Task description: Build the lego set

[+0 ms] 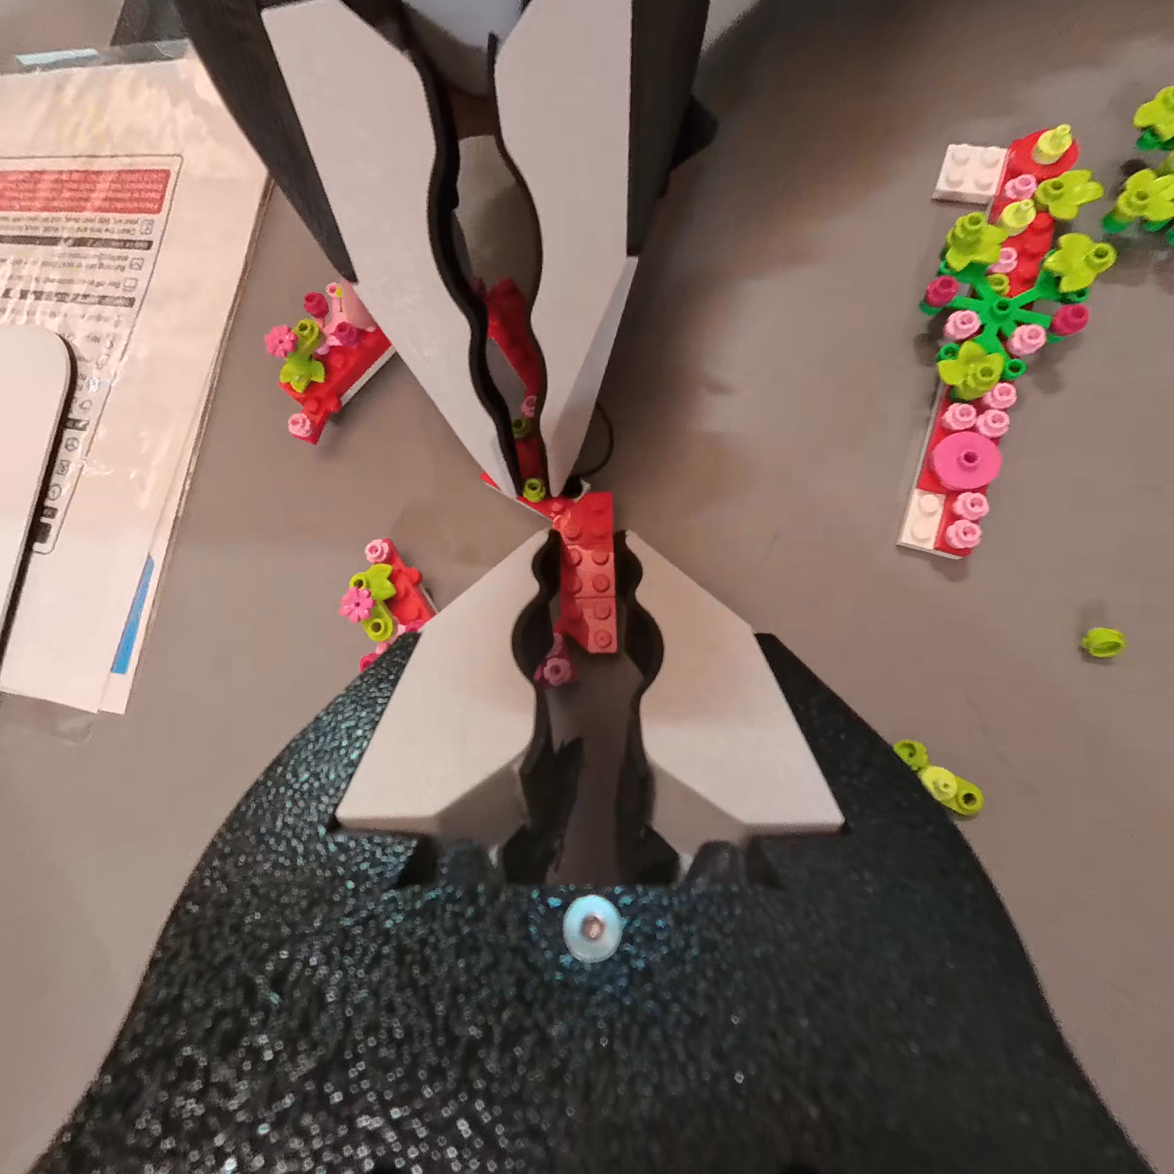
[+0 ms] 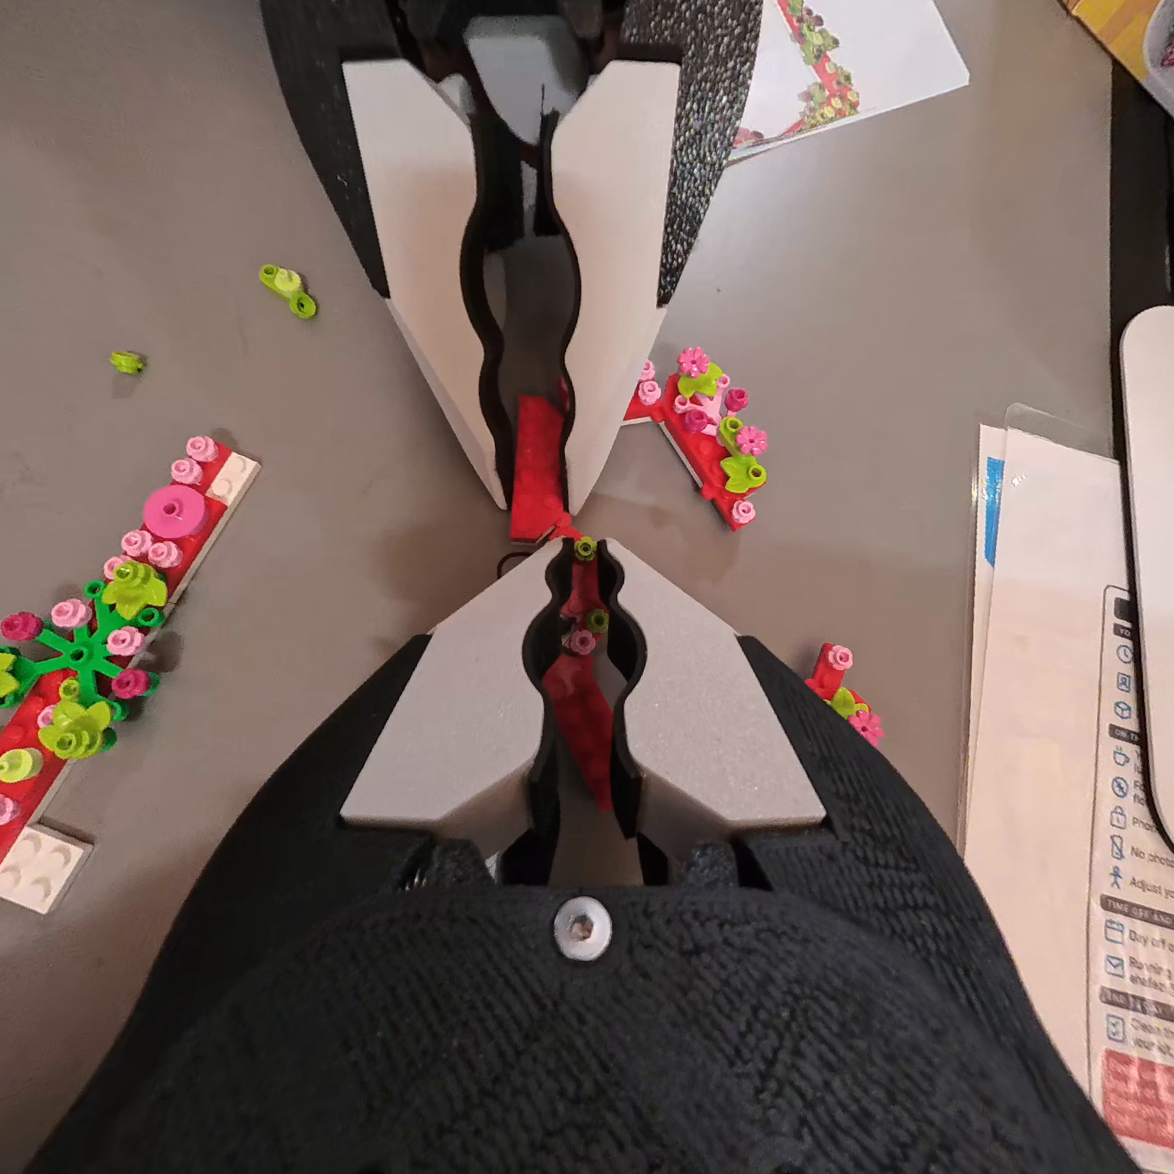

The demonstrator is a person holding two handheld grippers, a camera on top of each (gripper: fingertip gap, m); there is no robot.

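My left gripper (image 1: 587,533) is shut on a plain red studded plate strip (image 1: 591,572), with a pink flower beside its rear end. My right gripper (image 1: 533,490) comes in from the top, tip to tip with the left. In the right wrist view my right gripper (image 2: 583,543) is shut on a red piece (image 2: 581,705) that carries small lime and pink flower studs. My left gripper (image 2: 540,508) faces it, holding the red plate strip (image 2: 537,457). The two red pieces touch end to end at the fingertips, just above the grey table.
A long red strip with green leaves and pink flowers (image 1: 991,317) lies right, with a white plate (image 1: 969,171) at its end. Two small flowered red sections (image 1: 324,368) (image 1: 387,591) lie left. Loose lime pieces (image 1: 1102,641) (image 1: 940,778), paper sheets (image 1: 95,317) and an instruction booklet (image 2: 857,63) surround them. My two grippers' fingertips are within a few centimetres of each other.
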